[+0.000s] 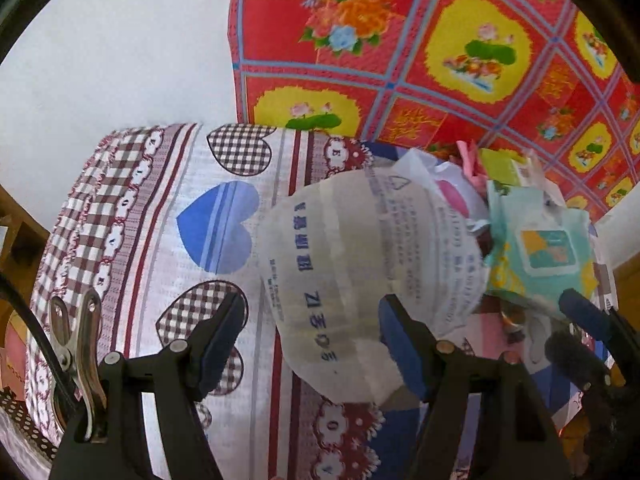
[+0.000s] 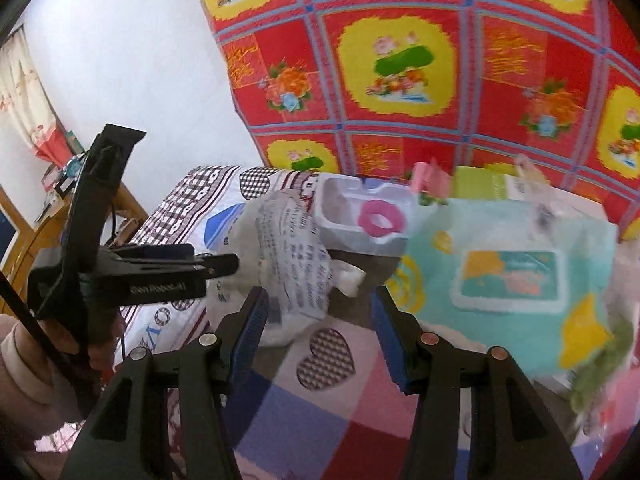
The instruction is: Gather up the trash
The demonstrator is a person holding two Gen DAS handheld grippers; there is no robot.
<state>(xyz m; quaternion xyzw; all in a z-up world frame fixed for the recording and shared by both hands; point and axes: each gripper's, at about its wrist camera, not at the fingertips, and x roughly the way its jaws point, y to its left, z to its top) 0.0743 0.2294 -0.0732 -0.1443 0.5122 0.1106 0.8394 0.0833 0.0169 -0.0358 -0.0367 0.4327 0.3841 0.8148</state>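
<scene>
Trash pile: printed white wrapper (image 1: 360,264), teal wipes packet (image 2: 508,280), white tray (image 2: 360,216), all uncollected on bed. Left gripper (image 1: 312,340), right gripper (image 2: 320,332): agape, empty.

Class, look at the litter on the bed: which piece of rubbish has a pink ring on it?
The white moulded tray at the back of the pile. The pink ring sits in its hollow; the printed white bag and the turquoise wipes packet have none.

A red cloth (image 2: 440,80) is covered with yellow patches and flowers. Checked and blue hearts are printed on the white bedsheet (image 1: 208,216). The wipes pack (image 2: 508,276) is coloured light green.
</scene>
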